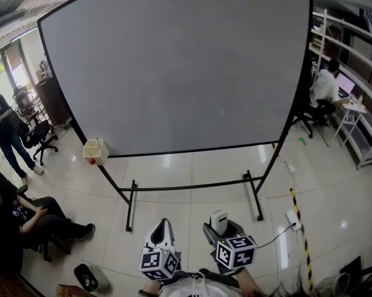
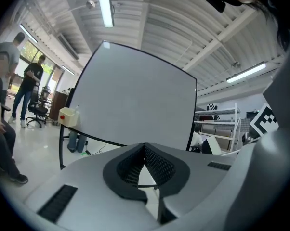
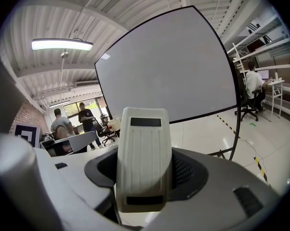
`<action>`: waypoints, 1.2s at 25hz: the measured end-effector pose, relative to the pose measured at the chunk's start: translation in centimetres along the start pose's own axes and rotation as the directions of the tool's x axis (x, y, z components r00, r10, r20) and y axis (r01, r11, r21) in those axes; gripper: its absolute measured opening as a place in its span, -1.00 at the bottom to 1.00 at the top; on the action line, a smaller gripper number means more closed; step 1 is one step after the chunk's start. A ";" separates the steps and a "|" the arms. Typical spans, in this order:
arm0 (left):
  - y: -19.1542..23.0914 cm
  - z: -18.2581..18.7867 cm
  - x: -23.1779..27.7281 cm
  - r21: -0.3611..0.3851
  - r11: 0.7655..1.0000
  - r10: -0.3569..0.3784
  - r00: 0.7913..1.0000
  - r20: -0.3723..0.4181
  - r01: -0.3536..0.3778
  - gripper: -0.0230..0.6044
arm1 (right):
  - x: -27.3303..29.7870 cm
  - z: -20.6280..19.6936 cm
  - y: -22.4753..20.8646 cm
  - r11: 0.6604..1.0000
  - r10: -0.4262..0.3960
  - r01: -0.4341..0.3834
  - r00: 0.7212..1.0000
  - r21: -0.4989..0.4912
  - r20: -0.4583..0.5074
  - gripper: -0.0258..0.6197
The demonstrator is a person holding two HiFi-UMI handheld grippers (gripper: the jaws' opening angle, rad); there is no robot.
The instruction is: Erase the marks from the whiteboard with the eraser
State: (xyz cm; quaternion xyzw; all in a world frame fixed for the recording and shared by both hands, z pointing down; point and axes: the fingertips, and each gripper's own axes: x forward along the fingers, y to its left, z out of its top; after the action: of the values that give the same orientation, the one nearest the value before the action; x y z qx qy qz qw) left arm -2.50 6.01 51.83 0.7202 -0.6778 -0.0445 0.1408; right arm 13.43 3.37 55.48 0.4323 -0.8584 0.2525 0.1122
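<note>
A pale grey, black-edged whiteboard and a cream, ribbed eraser bearing 2 black rectangular panels.

Glossy pale tiled floor, white shelving right, office chair left.

Pale grey shells, black ribbed jaws on left gripper and right gripper.
Capped with black-and-white marker cubes.
</note>
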 end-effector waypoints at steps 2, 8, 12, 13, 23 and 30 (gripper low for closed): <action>-0.5 0.3 0.0 0.007 1.000 -0.012 1.000 0.009 0.012 -0.94 | -0.2 0.0 0.0 1.000 -0.014 0.014 1.000 -0.010 0.000 -0.04; 0.1 0.1 -1.1 0.015 1.000 -0.016 1.000 0.000 0.016 -0.94 | -0.3 -0.1 0.4 0.997 -0.063 0.064 0.998 -0.053 0.019 -0.05; 1.6 0.1 -1.7 -0.005 1.000 0.008 1.000 -0.008 -0.008 -0.94 | 0.2 -0.7 1.5 0.996 -0.062 0.062 0.998 -0.064 0.000 -0.05; 1.9 0.1 -1.8 -0.006 1.000 0.010 1.000 -0.010 -0.010 -0.94 | 0.3 -0.8 1.8 0.996 -0.061 0.061 0.998 -0.060 -0.003 -0.05; 3.1 0.0 -2.0 -0.014 1.000 -0.007 1.000 -0.022 0.007 -0.94 | 0.8 -1.4 2.4 0.994 -0.095 0.094 0.995 -0.059 -0.018 -0.05; 3.0 -0.1 -2.1 -0.010 1.000 -0.030 0.999 -0.030 0.029 -0.94 | 0.8 -1.7 2.7 0.993 -0.108 0.106 0.994 -0.059 -0.025 -0.05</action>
State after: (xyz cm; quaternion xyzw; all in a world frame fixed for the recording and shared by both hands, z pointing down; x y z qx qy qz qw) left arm -5.49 7.94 52.42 0.7300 -0.6648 -0.0392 0.1537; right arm 10.81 5.10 56.37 0.4708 -0.8391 0.2274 0.1500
